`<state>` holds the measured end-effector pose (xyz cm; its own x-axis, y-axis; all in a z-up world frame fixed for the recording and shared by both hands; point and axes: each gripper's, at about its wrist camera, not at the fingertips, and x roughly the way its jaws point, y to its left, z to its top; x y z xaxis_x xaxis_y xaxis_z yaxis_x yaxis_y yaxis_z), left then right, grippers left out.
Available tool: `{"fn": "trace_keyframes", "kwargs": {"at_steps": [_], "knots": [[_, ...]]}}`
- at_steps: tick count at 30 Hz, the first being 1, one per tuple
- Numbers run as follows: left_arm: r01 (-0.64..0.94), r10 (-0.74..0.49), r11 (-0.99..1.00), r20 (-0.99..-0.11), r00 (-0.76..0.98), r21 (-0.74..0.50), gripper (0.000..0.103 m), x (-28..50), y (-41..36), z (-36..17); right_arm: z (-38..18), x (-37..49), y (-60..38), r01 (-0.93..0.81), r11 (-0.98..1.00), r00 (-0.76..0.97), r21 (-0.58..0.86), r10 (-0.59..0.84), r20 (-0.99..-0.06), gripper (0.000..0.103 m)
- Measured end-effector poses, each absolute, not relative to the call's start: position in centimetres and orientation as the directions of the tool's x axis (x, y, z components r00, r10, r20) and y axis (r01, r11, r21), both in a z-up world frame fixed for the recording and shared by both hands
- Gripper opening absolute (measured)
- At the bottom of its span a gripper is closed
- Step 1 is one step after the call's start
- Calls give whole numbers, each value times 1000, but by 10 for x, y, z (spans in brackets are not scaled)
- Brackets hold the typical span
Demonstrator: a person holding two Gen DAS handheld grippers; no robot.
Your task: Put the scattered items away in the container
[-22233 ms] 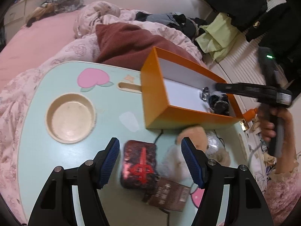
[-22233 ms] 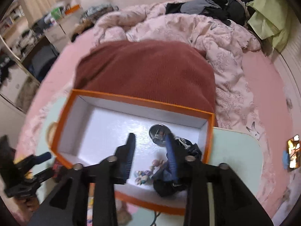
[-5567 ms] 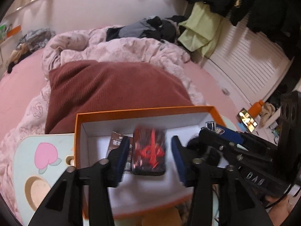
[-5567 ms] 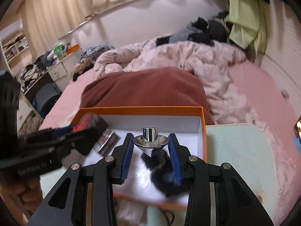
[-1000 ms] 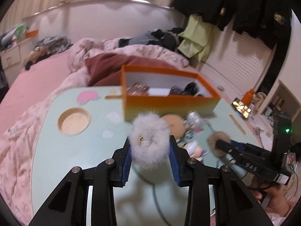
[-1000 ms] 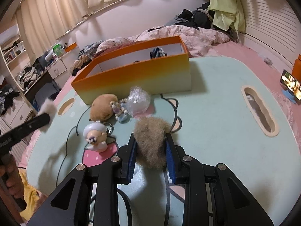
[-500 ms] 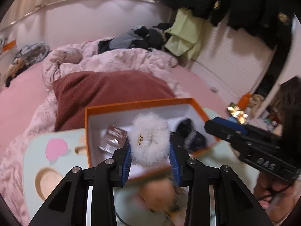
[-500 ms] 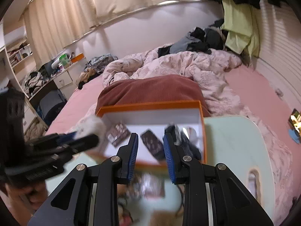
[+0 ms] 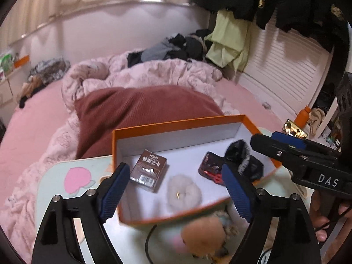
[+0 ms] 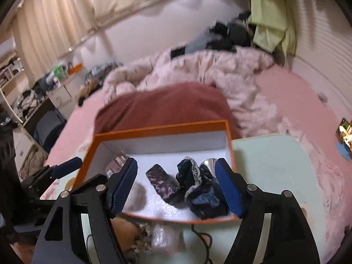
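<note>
Left claw (image 9: 173, 187): jaws have just been opening and stand wide apart; nothing is gripped. It hovers over the near side of the orange box (image 9: 176, 125).
White pompom (image 9: 184, 191): a second ago clamped in the left claw; it now lies loose on the box floor, clear of both pads.
Right claw (image 10: 176, 182): jaws have just been opening and stand apart; nothing is held.
Brown pompom (image 10: 137, 195): held a second ago; the blurred grey-brown mass by the left pad is probably it, inside the box.
Box contents: card pack (image 9: 148, 170), dark red case (image 9: 211, 167), black lace fabric (image 10: 198, 187).
Remaining on tabletop (image 10: 275, 165): tan plush (image 9: 204, 235), clear wrapped item (image 10: 165, 235), in front of the box.
Task status: both drops look complete; judged partly done, the plush items next.
</note>
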<state>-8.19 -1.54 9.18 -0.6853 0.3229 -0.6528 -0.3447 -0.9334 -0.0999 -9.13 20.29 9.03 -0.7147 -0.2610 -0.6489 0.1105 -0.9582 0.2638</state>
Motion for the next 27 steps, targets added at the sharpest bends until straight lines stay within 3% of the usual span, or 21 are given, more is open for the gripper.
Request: {"fn": "trace_keyframes", "kwargs": {"at_steps": [3, 8, 13, 18, 21, 25, 27], "knots": [[-325, 342, -934, -640, -688, -149, 96, -52, -24, 99, 100, -64, 201, 141, -961, -727, 236, -263, -635, 73], [-346, 409, -909, -648, -642, -231, 97, -2, -32, 89, 88, -5, 192, 171, -981, -729, 93, -189, -658, 81], [-281, 286, -952, -672, -683, -120, 98, 30, -45, 51, 53, 37, 189, 176, -984, -703, -11, -118, -702, 81], [-212, 237, -969, -727, -644, -128, 98, 38, -59, 16, 31, 48, 190, 163, -986, -683, -44, -81, -726, 81], [-201, 143, -979, -744, -653, -12, 103, 45, -50, 4, 18, 45, 193, 137, -990, -654, -28, -69, -753, 81], [-217, 136, -976, -744, -654, 12, 103, 49, -45, 2, 9, 46, 200, 119, -993, -657, 2, -80, -749, 100], [-216, 136, -976, -744, -655, 12, 103, 50, -45, 2, 8, 44, 202, 115, -993, -650, 3, -78, -756, 102]]}}
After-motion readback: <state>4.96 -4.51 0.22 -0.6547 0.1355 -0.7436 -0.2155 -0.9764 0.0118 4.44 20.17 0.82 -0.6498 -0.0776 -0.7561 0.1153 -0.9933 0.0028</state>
